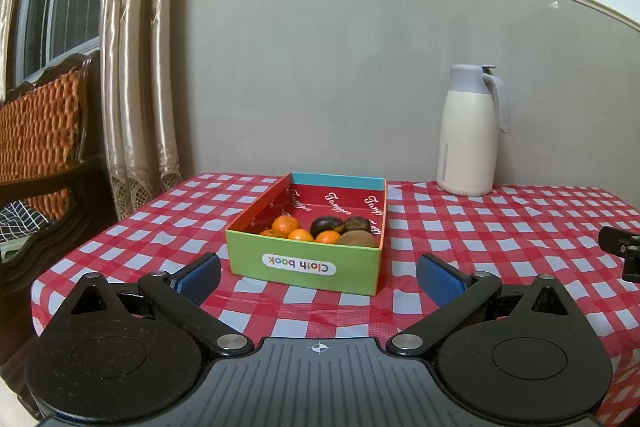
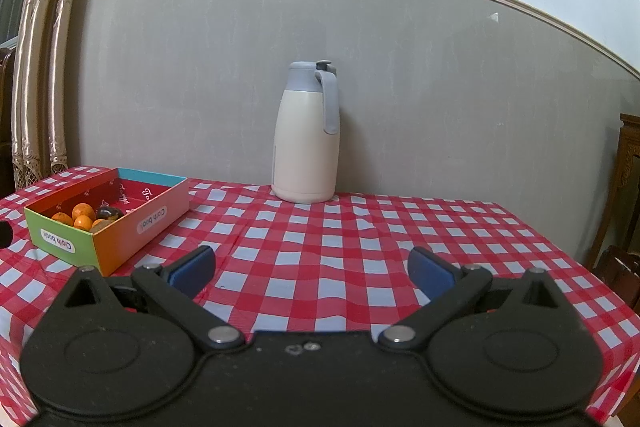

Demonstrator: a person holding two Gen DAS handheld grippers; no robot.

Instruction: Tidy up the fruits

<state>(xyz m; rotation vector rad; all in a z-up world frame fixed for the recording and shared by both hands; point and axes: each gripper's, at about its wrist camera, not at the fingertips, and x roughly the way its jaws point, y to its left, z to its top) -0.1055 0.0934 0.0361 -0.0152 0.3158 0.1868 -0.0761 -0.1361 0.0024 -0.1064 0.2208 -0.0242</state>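
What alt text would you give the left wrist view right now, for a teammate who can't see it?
The open left gripper faces a colourful cardboard box on a red-checked tablecloth; the box holds small oranges and darker fruits at its near end. A cream thermos jug stands by the grey wall, back right. Curtains and a wooden chair fill the left edge.

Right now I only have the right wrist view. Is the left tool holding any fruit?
Observer: No. The left tool is open and empty, and it faces the green end of the box.
Operator: I can barely see into that box. What sits beside the oranges?
Observer: A brown kiwi lies in the near right corner, with two dark round fruits just behind it.
Operator: Is anything off the table's left side?
Observer: A wooden chair with an orange cushion stands there, next to the curtain.
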